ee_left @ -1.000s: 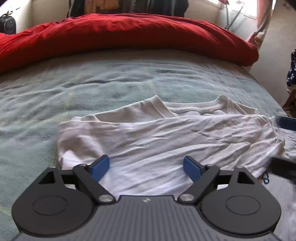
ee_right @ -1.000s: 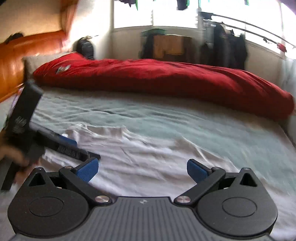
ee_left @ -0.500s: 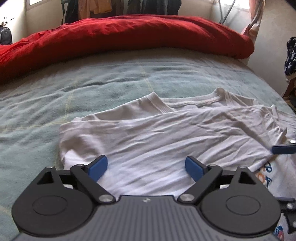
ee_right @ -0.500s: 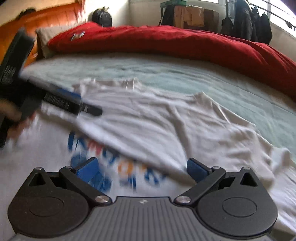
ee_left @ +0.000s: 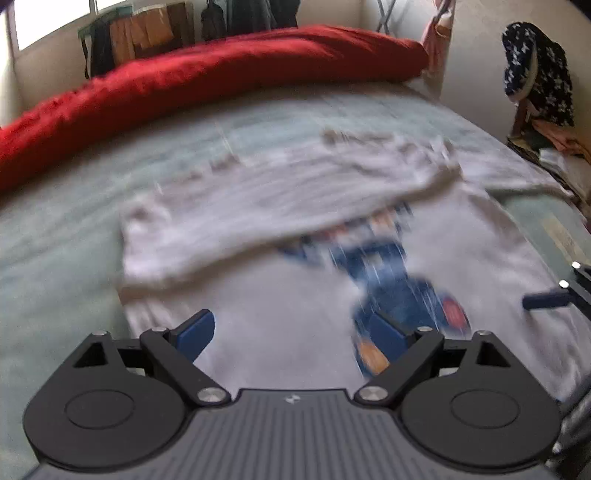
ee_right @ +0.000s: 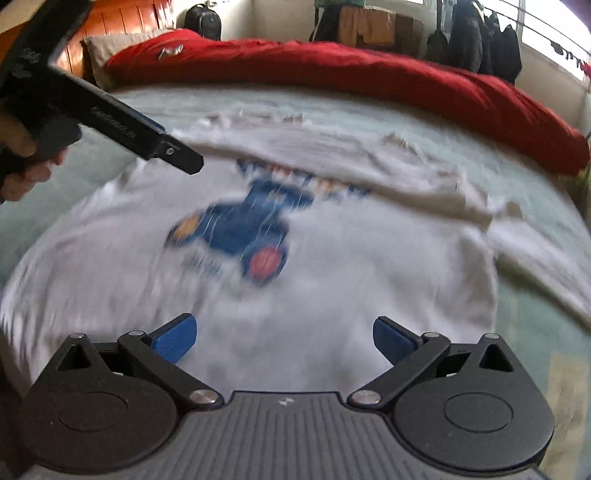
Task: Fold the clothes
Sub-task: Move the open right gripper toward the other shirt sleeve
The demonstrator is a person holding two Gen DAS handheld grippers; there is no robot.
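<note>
A white T-shirt (ee_left: 258, 229) lies on the bed. Its far part is folded toward me, half covering a blue, orange and red print (ee_left: 399, 291). The picture is blurred by motion. My left gripper (ee_left: 291, 332) hangs open over the plain lower part of the shirt with nothing between its blue pads. In the right wrist view the same T-shirt (ee_right: 369, 277) and print (ee_right: 240, 229) show. My right gripper (ee_right: 284, 336) is also open and empty above the near cloth. The left gripper (ee_right: 110, 122) appears at the upper left, held by a hand (ee_right: 22, 158).
The pale green bedcover (ee_left: 74, 221) surrounds the shirt. A red duvet (ee_left: 221, 74) is bunched along the far side of the bed. A chair with piled clothes (ee_left: 535, 81) stands at the right. A dark backpack (ee_right: 203, 22) and hanging clothes (ee_right: 480, 44) line the far wall.
Both grippers have drawn back from the folded-over far part toward the near part of the shirt, so the print now shows. Both have stayed open and empty.
</note>
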